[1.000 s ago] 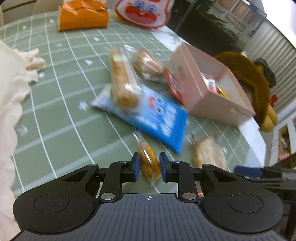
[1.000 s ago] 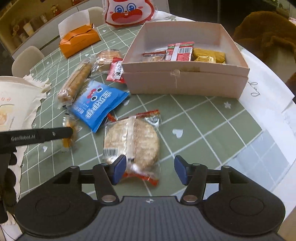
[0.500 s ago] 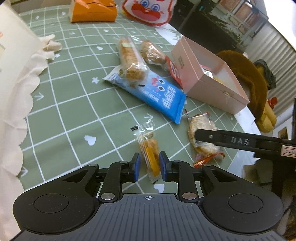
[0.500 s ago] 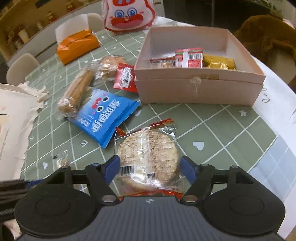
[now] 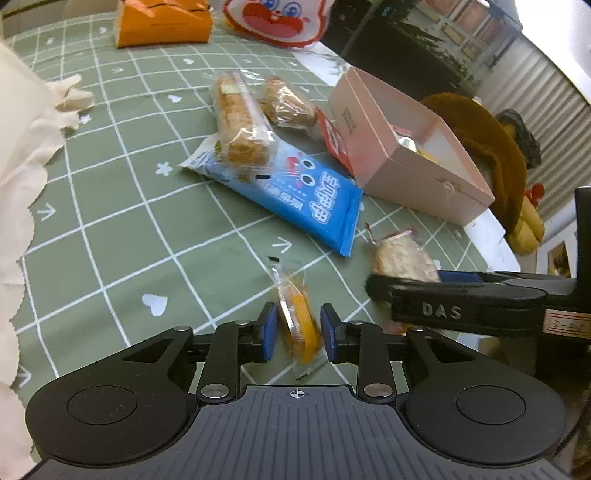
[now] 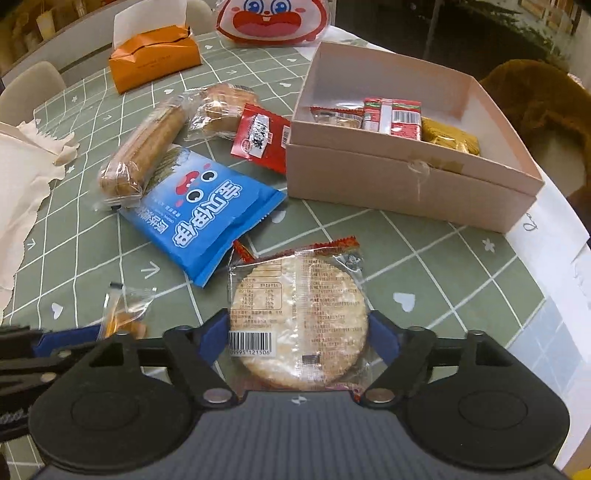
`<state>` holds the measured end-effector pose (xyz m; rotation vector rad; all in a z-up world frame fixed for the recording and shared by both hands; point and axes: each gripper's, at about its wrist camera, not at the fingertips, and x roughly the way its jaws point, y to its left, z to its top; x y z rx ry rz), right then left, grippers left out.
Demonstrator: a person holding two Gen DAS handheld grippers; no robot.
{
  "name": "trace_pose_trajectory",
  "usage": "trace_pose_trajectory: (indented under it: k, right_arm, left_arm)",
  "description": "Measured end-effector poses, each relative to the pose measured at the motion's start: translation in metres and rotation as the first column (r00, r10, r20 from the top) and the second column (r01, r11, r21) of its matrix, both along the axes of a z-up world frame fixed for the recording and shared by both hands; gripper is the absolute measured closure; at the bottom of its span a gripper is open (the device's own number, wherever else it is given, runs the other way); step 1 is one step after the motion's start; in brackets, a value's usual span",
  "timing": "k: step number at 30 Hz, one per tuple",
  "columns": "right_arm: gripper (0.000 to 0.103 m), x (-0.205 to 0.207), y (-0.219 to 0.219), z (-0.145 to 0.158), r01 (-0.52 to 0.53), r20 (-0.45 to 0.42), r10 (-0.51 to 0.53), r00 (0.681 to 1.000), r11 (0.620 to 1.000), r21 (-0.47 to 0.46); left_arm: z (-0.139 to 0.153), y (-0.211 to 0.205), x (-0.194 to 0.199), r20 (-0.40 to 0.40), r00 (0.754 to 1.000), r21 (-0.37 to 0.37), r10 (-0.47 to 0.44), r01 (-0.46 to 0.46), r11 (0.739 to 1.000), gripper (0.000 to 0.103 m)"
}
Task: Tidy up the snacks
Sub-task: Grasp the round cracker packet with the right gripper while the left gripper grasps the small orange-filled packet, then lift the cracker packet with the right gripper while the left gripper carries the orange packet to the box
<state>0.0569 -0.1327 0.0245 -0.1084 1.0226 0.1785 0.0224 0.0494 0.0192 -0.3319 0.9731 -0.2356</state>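
Note:
My left gripper (image 5: 295, 332) has its blue pads around a small orange snack in clear wrap (image 5: 299, 325), which also shows in the right wrist view (image 6: 123, 317). My right gripper (image 6: 297, 332) has its pads against both sides of a round rice cracker packet (image 6: 299, 317); this packet shows in the left wrist view (image 5: 400, 258) too. A pink box (image 6: 413, 177) holds several snacks. A blue packet (image 6: 207, 214), a long bread bar (image 6: 144, 151), a bun (image 6: 218, 107) and a red sachet (image 6: 260, 138) lie on the green checked cloth (image 6: 424, 251).
An orange tissue pack (image 6: 155, 62) and a red-and-white cartoon bag (image 6: 269, 20) sit at the far edge. A cream cloth (image 5: 22, 166) lies at the left. A brown plush toy (image 5: 491, 155) sits beyond the box. The table edge runs close on the right.
The right gripper has moved forward around the rice cracker and narrowed onto it. The left gripper stays with the orange snack, its pads slightly wider than before.

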Motion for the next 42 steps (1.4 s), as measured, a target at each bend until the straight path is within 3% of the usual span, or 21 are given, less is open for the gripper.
trace_pose_trajectory:
  k: [5, 11, 16, 18, 20, 27, 34, 37, 40, 42]
  right_arm:
    - [0.025, -0.026, -0.012, 0.001, -0.028, 0.000, 0.028, 1.000, 0.999, -0.037]
    - [0.023, -0.059, -0.031, -0.002, -0.020, -0.022, 0.020, 1.000, 1.000, 0.008]
    - [0.015, -0.069, -0.038, -0.006, -0.003, 0.019, 0.003, 1.000, 1.000, 0.024]
    - [0.004, -0.069, -0.038, -0.010, -0.014, 0.019, 0.014, 1.000, 1.000, 0.024]
    - [0.000, -0.068, -0.038, -0.013, -0.027, 0.017, 0.027, 0.999, 0.999, 0.019]
    - [0.000, -0.071, -0.038, -0.014, -0.051, 0.045, 0.050, 0.998, 0.998, 0.023]
    - [0.006, -0.046, -0.034, -0.008, -0.038, 0.042, 0.038, 0.998, 0.999, -0.007]
    - [0.007, -0.033, -0.036, -0.009, -0.015, 0.033, 0.014, 0.999, 1.000, 0.023]
    - [0.018, -0.028, -0.036, -0.006, -0.001, 0.035, 0.000, 0.999, 1.000, 0.021]
    - [0.019, -0.030, -0.033, -0.003, -0.018, 0.017, 0.018, 1.000, 1.000, -0.005]
  left_arm:
    - [-0.003, -0.002, -0.003, -0.005, 1.000, -0.029, -0.029, 0.029, 0.999, 0.078]
    - [-0.002, -0.017, -0.009, -0.016, 0.995, -0.024, -0.102, 0.101, 0.995, 0.078]
    - [-0.001, -0.030, -0.009, -0.017, 0.990, -0.012, -0.141, 0.141, 0.990, 0.078]
    - [-0.002, -0.030, -0.010, -0.017, 0.989, -0.024, -0.144, 0.144, 0.989, 0.078]
    - [-0.004, -0.029, -0.010, -0.018, 0.990, -0.044, -0.141, 0.140, 0.989, 0.078]
    - [-0.011, -0.017, -0.011, -0.046, 0.992, -0.155, -0.114, 0.106, 0.982, 0.078]
    - [-0.007, -0.025, -0.017, -0.035, 0.992, -0.109, -0.120, 0.115, 0.987, 0.078]
    - [-0.006, -0.027, -0.019, -0.031, 0.993, -0.090, -0.117, 0.114, 0.989, 0.078]
    - [-0.005, -0.028, -0.021, -0.025, 0.993, -0.079, -0.114, 0.111, 0.991, 0.079]
    - [-0.005, -0.029, -0.023, -0.022, 0.993, -0.072, -0.115, 0.113, 0.991, 0.079]
